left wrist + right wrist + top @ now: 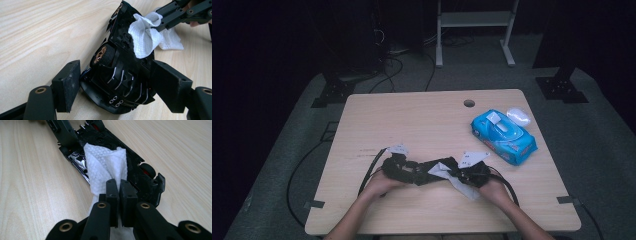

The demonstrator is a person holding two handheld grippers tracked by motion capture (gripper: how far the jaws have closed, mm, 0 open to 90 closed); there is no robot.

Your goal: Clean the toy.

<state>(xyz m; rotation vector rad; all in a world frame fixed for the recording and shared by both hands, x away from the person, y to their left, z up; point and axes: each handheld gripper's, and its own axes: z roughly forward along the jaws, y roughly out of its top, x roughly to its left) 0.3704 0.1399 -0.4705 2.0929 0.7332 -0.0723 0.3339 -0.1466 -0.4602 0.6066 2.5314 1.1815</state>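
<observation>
Wooden table [412,120] seen from above, with a round hole [469,103] near its far edge. Two hands enter from the near edge: the left hand [379,184] carries the left gripper [412,172], the right hand [493,187] the right gripper [457,175]. Between them lies a dark object [424,175] against a white wipe [457,182]. A blue wipes pack [503,136] lies well apart at the right, a small white object [518,116] just beyond it
</observation>
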